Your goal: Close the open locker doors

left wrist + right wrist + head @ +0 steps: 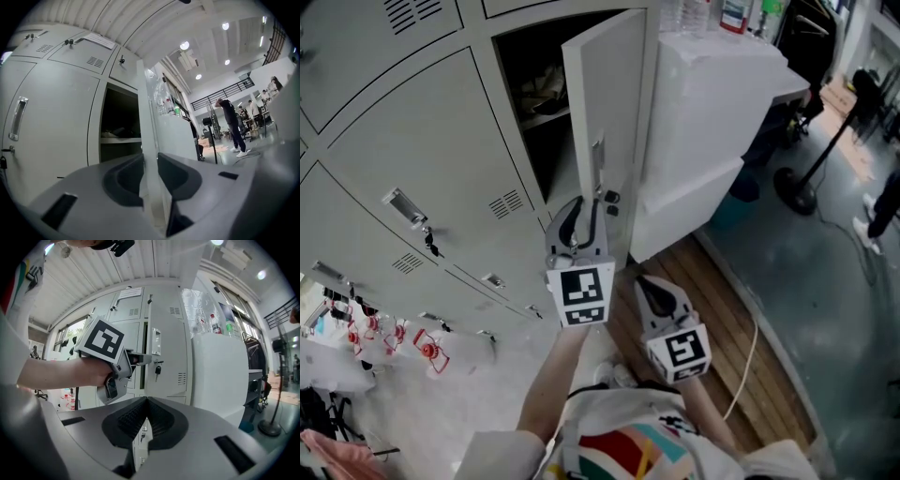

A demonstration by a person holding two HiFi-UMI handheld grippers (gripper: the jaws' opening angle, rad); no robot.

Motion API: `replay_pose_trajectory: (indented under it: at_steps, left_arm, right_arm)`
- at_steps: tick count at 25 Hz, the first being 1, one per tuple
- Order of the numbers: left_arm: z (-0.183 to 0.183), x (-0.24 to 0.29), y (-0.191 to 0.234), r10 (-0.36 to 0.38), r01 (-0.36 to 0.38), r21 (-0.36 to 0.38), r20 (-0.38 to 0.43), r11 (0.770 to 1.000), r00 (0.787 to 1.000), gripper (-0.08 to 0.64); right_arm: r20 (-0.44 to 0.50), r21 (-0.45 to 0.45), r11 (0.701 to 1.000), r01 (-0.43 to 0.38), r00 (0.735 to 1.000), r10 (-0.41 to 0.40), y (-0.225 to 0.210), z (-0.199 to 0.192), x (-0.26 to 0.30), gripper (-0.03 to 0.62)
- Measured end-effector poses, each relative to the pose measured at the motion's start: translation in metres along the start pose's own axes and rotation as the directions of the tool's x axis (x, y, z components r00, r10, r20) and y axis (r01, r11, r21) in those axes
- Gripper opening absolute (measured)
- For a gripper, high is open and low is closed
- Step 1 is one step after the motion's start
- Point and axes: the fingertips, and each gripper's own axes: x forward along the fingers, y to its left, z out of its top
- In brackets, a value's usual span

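Your left gripper [584, 208] is up at the free edge of the open locker door [609, 103], just below the door's handle [597, 155] and beside the small key [610, 198] hanging there. In the left gripper view the thin edge of the door runs straight up between the two jaws, and both pads sit against it, so the jaws are closed to a narrow gap and pinch the door itself. The door stands well out from its frame, roughly edge-on to you, and the dark compartment [534, 94] behind it is open to view, with a shelf [546, 117] that carries something pale you cannot make out. Your right gripper [649, 286] hangs lower and a little to the right of the left one, near your body and apart from the door; in the right gripper view its ribbed pads meet at the tips with nothing between them, so it is closed and empty. To the left of the open compartment the closed lockers [422, 141] form a flat grey wall. To the right of the door stands a white cabinet [703, 122] with bottles [694, 14] on top, and wooden boards [722, 319] cover the floor below it.
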Motion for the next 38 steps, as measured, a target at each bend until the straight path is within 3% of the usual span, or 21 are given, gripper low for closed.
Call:
replay_pose_trajectory:
  at_steps: [20,22,24,28,33,38]
  left_arm:
    - [-0.017,0.014,0.051,0.134,-0.138,-0.047,-0.085,0.989,0.987,0.084]
    - [-0.025,0.017,0.057,0.147,-0.155,-0.054,-0.116,0.987,0.982,0.097]
    - [-0.034,0.020,0.062,0.155,-0.167,-0.082,-0.136,0.983,0.979,0.164]
    - [-0.044,0.018,0.067,0.175,-0.189,-0.091,-0.147,0.978,0.974,0.166]
    - [-0.025,0.004,0.070,0.216,-0.221,-0.097,-0.056,0.971,0.975,0.051]
    - [-0.019,0.011,0.063,0.188,-0.191,-0.107,-0.042,0.976,0.981,0.026]
  right_arm:
    - [0.001,0.012,0.999,-0.033,0.999,0.033,-0.004,-0.003,0.013,0.006]
    - [0.001,0.019,0.999,-0.034,0.999,0.034,-0.005,-0.003,0.015,0.005]
    - [0.005,0.025,0.999,-0.036,0.999,0.036,-0.006,-0.003,0.017,0.005]
    - [0.011,0.034,0.999,-0.037,0.999,0.037,-0.008,-0.002,0.021,0.005]
    - [0.000,0.042,0.998,-0.041,0.999,0.041,-0.009,-0.004,0.026,0.005]
    - [-0.002,0.043,0.998,-0.049,0.999,0.049,-0.010,-0.006,0.030,0.006]
